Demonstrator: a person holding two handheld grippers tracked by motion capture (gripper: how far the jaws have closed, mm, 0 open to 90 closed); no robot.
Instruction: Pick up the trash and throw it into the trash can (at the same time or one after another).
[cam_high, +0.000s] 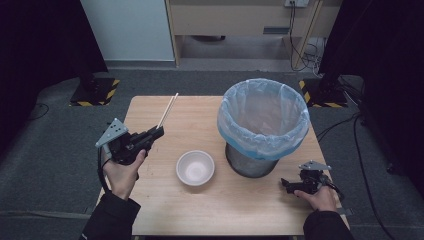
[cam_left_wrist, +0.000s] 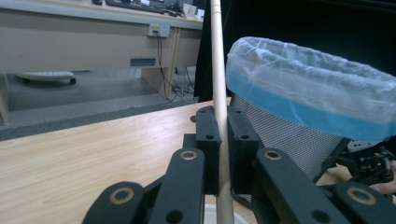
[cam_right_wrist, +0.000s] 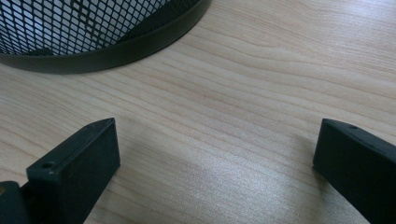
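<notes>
My left gripper (cam_high: 158, 133) is shut on a pale wooden chopstick (cam_high: 168, 109) and holds it above the table's left side, the stick pointing up and away. In the left gripper view the chopstick (cam_left_wrist: 217, 70) runs upright between the closed jaws of the left gripper (cam_left_wrist: 223, 128). A white bowl (cam_high: 195, 168) sits mid-table. A black mesh bin (cam_high: 248, 163) with a blue liner (cam_high: 262, 107) stands to its right. My right gripper (cam_high: 286, 184) rests low by the bin's base, open with nothing between its jaws. In the right gripper view the right gripper (cam_right_wrist: 215, 154) has bare wood between its jaws.
The wooden table (cam_high: 165, 205) ends close to the person's forearms. The bin's base ring (cam_right_wrist: 116, 53) lies just ahead of the right gripper. Beyond the table are grey carpet, a desk with cables (cam_high: 300, 47), and dark stands at both sides.
</notes>
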